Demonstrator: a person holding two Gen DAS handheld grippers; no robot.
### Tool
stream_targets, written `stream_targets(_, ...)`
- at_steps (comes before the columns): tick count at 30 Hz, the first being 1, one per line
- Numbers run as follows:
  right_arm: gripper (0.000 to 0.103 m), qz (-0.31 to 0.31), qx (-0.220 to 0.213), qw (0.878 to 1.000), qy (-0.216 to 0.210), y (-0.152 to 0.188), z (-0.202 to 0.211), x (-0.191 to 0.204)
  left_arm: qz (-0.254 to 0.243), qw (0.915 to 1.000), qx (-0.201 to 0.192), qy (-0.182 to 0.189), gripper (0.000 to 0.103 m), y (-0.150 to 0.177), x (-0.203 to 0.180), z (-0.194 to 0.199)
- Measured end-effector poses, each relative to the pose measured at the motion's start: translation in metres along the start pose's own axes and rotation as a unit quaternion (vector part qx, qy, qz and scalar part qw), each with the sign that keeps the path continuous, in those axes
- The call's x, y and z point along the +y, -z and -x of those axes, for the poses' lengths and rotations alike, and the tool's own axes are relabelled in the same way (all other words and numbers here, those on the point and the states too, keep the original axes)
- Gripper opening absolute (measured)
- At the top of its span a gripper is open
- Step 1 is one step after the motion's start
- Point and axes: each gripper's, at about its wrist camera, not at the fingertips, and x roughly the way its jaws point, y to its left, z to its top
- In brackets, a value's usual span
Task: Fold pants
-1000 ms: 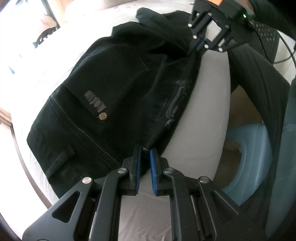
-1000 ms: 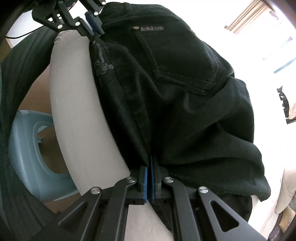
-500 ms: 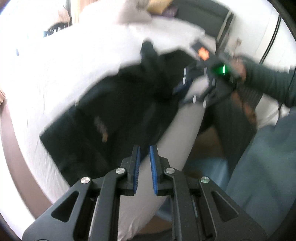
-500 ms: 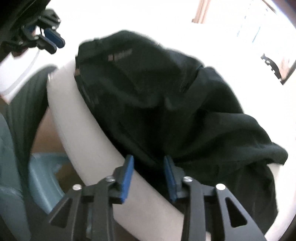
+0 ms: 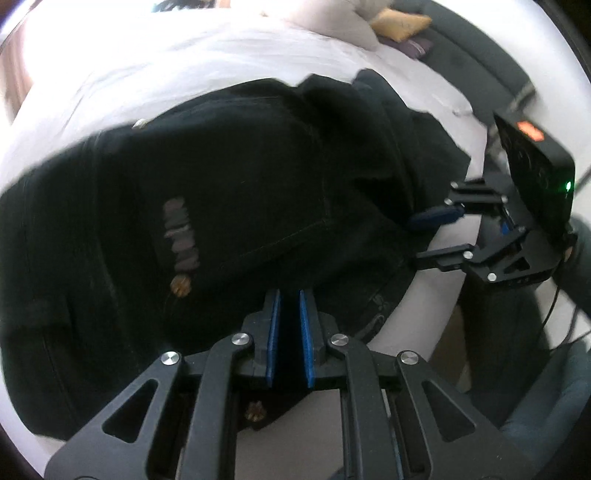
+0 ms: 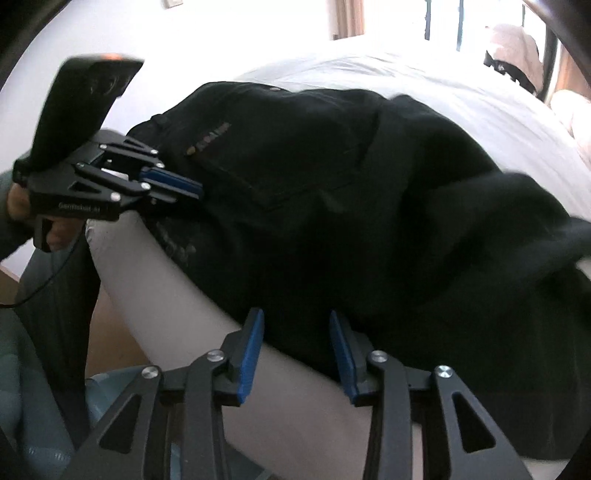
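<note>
The black pants (image 5: pixel 240 206) lie in a folded bundle at the edge of the bed (image 5: pixel 184 62). The left gripper (image 5: pixel 288 325) has its jaws narrowly apart, holding nothing; the right gripper (image 6: pixel 295 343) is wide open. Probably only smoothing remains.

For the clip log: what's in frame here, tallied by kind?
Black pants: 1
Grippers, left gripper and right gripper: 2
White bed: 1
Yellow cushion: 1
Total: 5
</note>
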Motion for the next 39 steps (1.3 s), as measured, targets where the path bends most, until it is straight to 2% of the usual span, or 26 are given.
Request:
stream_targets(2,0.040,-0.023,-0.020,1.000,-0.003,0.004,0.018,-0.013,0.002,1.0000,0.000,-0.006,0.010,-0.006,-0.004,0.006)
stream_targets(4,0.041,-0.062,-0.058,0.996,0.000,0.003,0.046,-0.038,-0.015,0.9996,-0.022,-0.002,0.010,-0.016,-0.017,0.019)
stream_targets(7,0.043,-0.154,-0.117,0.981,0.009,0.000,0.085,-0.094,-0.035,0.9985,-0.041,0.005,0.010,-0.030,-0.033,0.022)
stream_targets(11,0.043,-0.276,-0.175,0.944,0.042,-0.014,0.114,-0.179,-0.035,0.9990,-0.016,-0.021,0.010,-0.039,-0.039,-0.007)
stream_targets(13,0.044,-0.327,-0.197,0.922,0.058,-0.018,0.121,-0.214,-0.017,0.9998,0.002,-0.014,0.010,-0.031,-0.031,-0.023)
stream_targets(16,0.045,-0.420,-0.220,0.880,0.033,-0.018,0.121,-0.276,-0.008,0.9999,0.000,-0.008,0.010,-0.032,-0.033,-0.033)
stream_targets(21,0.045,-0.513,-0.212,0.832,0.015,-0.021,0.098,-0.350,0.003,0.9999,0.004,-0.010,0.010,-0.032,-0.033,-0.042)
stream_targets(24,0.045,-0.550,-0.210,0.808,0.008,-0.020,0.080,-0.372,0.010,0.9999,0.003,-0.002,0.010,-0.023,-0.025,-0.037)
stream_targets(27,0.045,-0.561,-0.201,0.803,0.023,-0.026,0.069,-0.387,0.010,0.9999,0.003,-0.001,0.010,-0.020,-0.021,-0.040)
stream_targets(31,0.045,-0.595,-0.209,0.776,0.017,-0.014,0.063,-0.400,0.009,0.9999,0.002,-0.004,0.010,-0.022,-0.023,-0.041)
stream_targets(32,0.045,-0.603,-0.216,0.768,0.010,-0.011,0.067,-0.403,0.010,0.9999,0.002,-0.005,0.010,-0.022,-0.023,-0.041)
stream_targets(35,0.045,-0.616,-0.208,0.760,0.000,-0.004,0.059,-0.406,0.007,1.0000,0.001,-0.007,0.010,-0.022,-0.024,-0.041)
stream_targets(39,0.045,-0.639,-0.197,0.743,-0.039,0.011,0.043,-0.404,0.010,0.9999,0.001,-0.006,0.010,-0.022,-0.025,-0.043)
